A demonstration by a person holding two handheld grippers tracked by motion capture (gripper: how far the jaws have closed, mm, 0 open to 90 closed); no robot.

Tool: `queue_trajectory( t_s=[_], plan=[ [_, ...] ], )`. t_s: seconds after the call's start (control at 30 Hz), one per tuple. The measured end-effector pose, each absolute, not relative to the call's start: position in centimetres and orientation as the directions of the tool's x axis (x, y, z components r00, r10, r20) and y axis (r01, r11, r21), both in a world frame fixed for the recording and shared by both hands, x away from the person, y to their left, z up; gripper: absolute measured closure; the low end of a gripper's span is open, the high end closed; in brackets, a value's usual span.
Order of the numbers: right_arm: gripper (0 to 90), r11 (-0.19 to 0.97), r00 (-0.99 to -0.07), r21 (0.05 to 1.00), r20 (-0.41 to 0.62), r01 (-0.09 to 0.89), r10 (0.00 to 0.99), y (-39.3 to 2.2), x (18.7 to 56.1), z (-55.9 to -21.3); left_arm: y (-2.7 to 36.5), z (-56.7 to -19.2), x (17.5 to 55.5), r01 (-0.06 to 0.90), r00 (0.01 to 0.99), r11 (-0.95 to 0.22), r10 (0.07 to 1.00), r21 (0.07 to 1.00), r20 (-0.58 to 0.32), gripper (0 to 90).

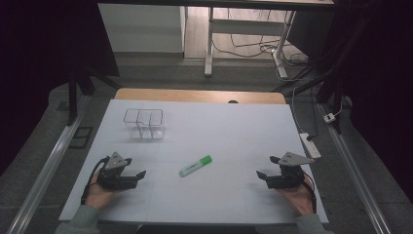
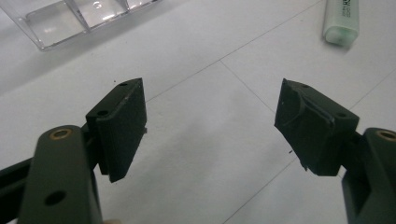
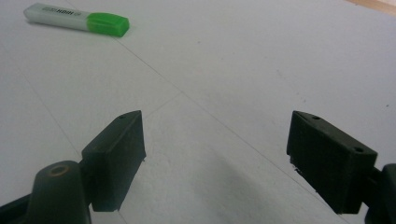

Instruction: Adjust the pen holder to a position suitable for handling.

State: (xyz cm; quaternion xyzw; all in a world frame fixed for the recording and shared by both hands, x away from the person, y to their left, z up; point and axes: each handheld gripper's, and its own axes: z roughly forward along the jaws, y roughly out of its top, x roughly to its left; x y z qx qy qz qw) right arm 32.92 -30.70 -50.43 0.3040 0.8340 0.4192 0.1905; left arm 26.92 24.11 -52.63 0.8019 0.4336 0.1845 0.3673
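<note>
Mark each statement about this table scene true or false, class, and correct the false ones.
1. The highlighter lies between the left gripper and the right gripper. True.
2. The highlighter's cap is red. False: it is green.
3. The highlighter sits inside the clear organizer. False: it lies on the white table cover, apart from the organizer.
4. The left gripper's fingers stand apart with nothing between them. True.
5. The right gripper holds the highlighter. False: it is open and holds nothing.

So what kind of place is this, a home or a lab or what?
Probably a lab or workshop set up for recording. A white-covered table holds just a green highlighter and a clear organizer, with dark curtains at the sides and loose cables and a power strip on the floor.
</note>
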Motion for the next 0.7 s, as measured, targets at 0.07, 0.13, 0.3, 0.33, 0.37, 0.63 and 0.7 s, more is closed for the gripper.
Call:
queue_trajectory(
  t_s=[0.07,0.13,0.3,0.33,0.37,0.63,0.7],
  plan=[
    [21.0,0.476,-0.748,0.808,-0.067,0.348,0.660,-30.65,32.94,-50.53,24.10,-52.61,26.92,0.558,0.555,-0.354,0.831,0.751,-0.021,25.1],
    [21.4,0.480,-0.751,0.808,-0.071,0.342,0.656,-30.58,32.90,-50.59,24.06,-52.58,26.93,0.555,0.551,-0.351,0.834,0.754,-0.018,25.1],
    [21.4,0.468,-0.746,0.814,-0.065,0.345,0.663,-30.68,33.03,-50.59,24.05,-52.45,27.06,0.550,0.541,-0.341,0.841,0.762,-0.015,25.1],
    [21.4,0.468,-0.746,0.814,-0.065,0.345,0.663,-30.68,33.03,-50.59,24.05,-52.43,27.10,0.551,0.541,-0.340,0.841,0.762,-0.016,25.1],
    [21.3,0.467,-0.746,0.812,-0.061,0.349,0.663,-30.74,33.09,-50.63,24.04,-52.44,27.14,0.552,0.541,-0.341,0.841,0.761,-0.016,25.1],
    [20.8,0.465,-0.746,0.814,-0.061,0.348,0.663,-30.64,33.14,-50.74,23.85,-52.29,27.14,0.549,0.534,-0.341,0.845,0.763,-0.006,25.0],
    [20.8,0.466,-0.741,0.814,-0.066,0.347,0.669,-30.66,33.05,-50.62,23.80,-52.15,27.16,0.547,0.537,-0.342,0.844,0.764,-0.007,25.0]
  ],
)
